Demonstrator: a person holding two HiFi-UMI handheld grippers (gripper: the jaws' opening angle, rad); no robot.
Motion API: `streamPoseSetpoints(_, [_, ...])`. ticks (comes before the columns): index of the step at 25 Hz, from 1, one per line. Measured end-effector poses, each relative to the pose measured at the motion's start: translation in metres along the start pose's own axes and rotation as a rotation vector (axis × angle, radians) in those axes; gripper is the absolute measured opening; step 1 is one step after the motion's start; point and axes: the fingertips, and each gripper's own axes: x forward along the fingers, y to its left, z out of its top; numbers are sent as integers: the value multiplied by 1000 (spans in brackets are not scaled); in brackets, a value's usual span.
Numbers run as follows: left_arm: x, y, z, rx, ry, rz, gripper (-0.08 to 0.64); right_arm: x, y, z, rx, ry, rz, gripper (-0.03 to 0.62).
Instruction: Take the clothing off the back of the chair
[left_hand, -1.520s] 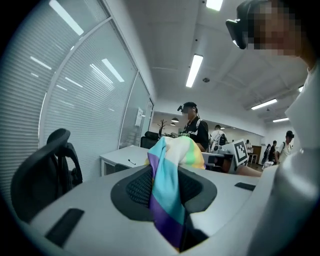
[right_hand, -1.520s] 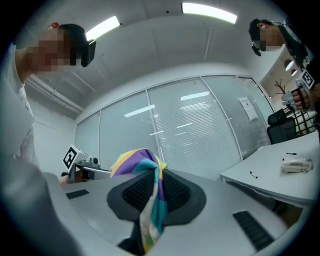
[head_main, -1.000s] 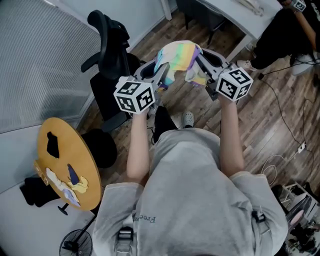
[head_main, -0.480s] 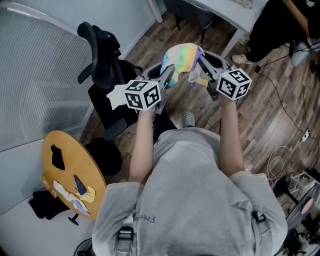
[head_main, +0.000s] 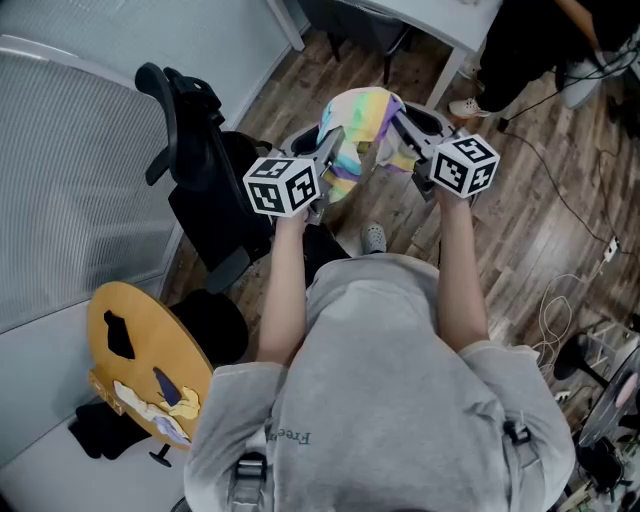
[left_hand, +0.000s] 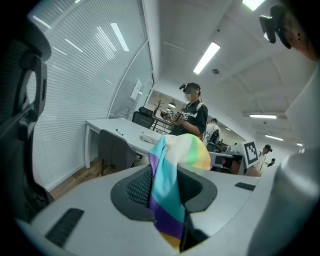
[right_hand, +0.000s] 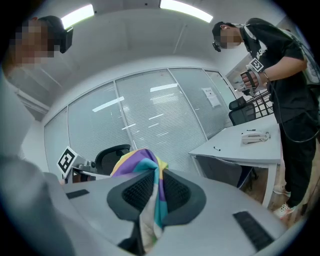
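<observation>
- The left tongs (left_hand: 169, 192) are almost closed. They pinch the clothing (left_hand: 176, 160) between their two dark pads. Only a thin gap is left, and the cloth fills it.
- The right tongs (right_hand: 150, 197) are almost closed too, and a bit tighter. They pinch another part of the same clothing. A strip of it hangs down out of the gap.
- The clothing is soft and has stripes of many colours: purple, blue-green, white, green and yellow.
- In the head view the two tongs point away from the person who holds them and lean in toward each other. The clothing is bunched up between their tips, up in the air over the wooden floor (head_main: 540, 230).
- The clothing touches only the tongs. It is off the chair (head_main: 200, 160).
- The chair is black. It stands to the left of the left tongs, apart from the clothing. It is next to a glass wall (head_main: 70, 170) with blinds.
- A white bench (head_main: 440, 15) is at the top of the head view. A grey chair (left_hand: 116, 149) is pushed in under it.
- A person in black (head_main: 530, 50) stands by that bench.
- A round yellow board (head_main: 140, 360) is down at the lower left, well apart from both tongs.
</observation>
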Motion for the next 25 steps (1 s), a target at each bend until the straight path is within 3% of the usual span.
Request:
streamPoseSetpoints(9, [-12,32,-23,-38,6,135,115,14,12,-35,-72,121,3,61])
streamPoseSetpoints(16, [-32,52,-48,-69,23,234,115,30,24,-65,-76,185,49,61])
streamPoseSetpoints(25, [-55,70,-65,-78,27,307,115,50,40,-85,-106,244,94,61])
